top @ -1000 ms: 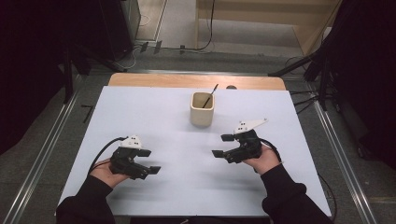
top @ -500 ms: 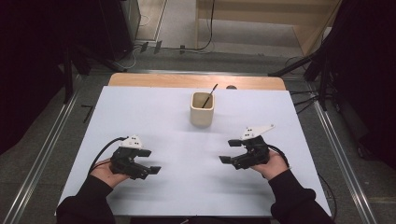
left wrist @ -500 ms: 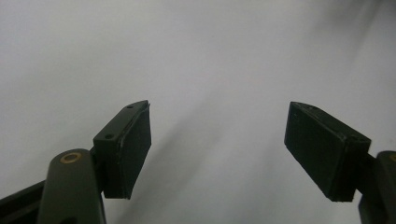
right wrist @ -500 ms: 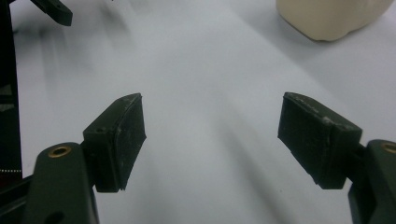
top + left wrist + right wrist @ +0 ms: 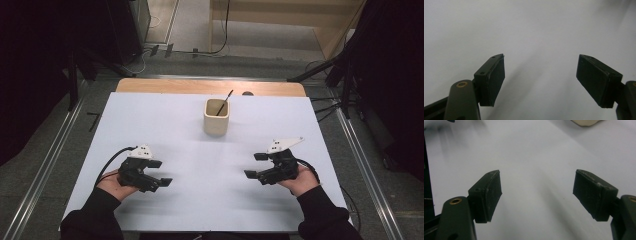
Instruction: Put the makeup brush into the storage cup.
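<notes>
A cream square cup (image 5: 216, 117) stands at the back middle of the white table (image 5: 165, 125), with a thin dark stick (image 5: 224, 103) leaning out of it. My left gripper (image 5: 161, 173) rests low at the front left, held in a hand, jaws wide apart with nothing between them. My right gripper (image 5: 256, 165) sits at the front right, also open and empty, pointing toward the table's middle. In the left gripper view the gripper (image 5: 540, 80) faces bare white surface. In the right gripper view the gripper (image 5: 536, 195) stands open, and the cup's base (image 5: 585, 122) shows at the top edge.
A wooden strip (image 5: 210, 86) runs along the table's far edge. Metal rails (image 5: 47, 160) flank both sides, with cables (image 5: 330, 107) and dark stands on the floor behind. A black cable (image 5: 112, 160) trails from the left gripper.
My right gripper has moved toward the front right, away from the cup, and dropped lower over the table. The left gripper has stayed put.
</notes>
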Demonstrator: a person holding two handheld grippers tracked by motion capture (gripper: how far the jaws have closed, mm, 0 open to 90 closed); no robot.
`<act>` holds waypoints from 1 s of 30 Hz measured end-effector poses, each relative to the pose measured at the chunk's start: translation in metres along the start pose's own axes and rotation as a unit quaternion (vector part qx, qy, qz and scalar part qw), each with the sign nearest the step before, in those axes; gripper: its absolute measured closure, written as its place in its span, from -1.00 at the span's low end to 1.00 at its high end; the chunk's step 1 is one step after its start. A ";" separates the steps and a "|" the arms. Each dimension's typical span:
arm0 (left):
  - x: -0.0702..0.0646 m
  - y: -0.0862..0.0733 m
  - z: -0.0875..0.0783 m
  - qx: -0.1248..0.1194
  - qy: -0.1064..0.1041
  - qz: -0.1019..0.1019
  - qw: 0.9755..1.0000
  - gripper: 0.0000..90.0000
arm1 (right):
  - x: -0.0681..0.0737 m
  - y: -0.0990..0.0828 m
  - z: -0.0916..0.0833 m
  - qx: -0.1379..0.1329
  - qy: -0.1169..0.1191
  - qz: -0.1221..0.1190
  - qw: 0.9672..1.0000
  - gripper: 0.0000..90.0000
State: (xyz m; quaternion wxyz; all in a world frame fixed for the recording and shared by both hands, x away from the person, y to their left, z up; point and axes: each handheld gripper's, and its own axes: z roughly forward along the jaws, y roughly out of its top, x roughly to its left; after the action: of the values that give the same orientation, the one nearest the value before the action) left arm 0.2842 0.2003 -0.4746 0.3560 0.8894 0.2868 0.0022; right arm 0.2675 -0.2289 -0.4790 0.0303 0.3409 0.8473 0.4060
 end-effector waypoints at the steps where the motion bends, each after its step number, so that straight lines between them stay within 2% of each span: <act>1: 0.000 0.000 0.000 0.000 0.000 0.000 1.000 -0.47 | -0.001 -0.001 -0.001 0.001 -0.002 0.000 1.000 -0.47; 10: 0.000 0.000 0.000 0.000 0.001 0.000 1.000 -0.47 | -0.004 -0.012 -0.008 0.008 -0.013 0.006 1.000 -0.47; 14: 0.000 0.000 0.000 -0.001 0.001 0.000 1.000 -0.47 | -0.007 -0.016 -0.010 0.013 -0.019 -0.002 1.000 -0.46; 20: 0.001 0.000 -0.001 0.001 0.001 0.000 1.000 -0.47 | -0.012 -0.020 -0.012 0.017 -0.025 0.006 1.000 -0.46; 26: 0.002 0.000 0.000 0.004 0.004 -0.001 1.000 -0.47 | -0.018 -0.020 -0.007 0.016 -0.027 -0.004 0.999 -0.46; 30: 0.004 0.000 0.000 0.006 0.009 -0.003 1.000 -0.47 | -0.021 -0.020 -0.005 0.014 -0.029 0.005 0.999 -0.46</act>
State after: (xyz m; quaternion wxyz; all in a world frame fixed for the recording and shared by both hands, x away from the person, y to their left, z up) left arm 0.2871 0.2027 -0.4753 0.3485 0.8905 0.2925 0.0072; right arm 0.2709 -0.2537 -0.4951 0.0479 0.3568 0.8502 0.3841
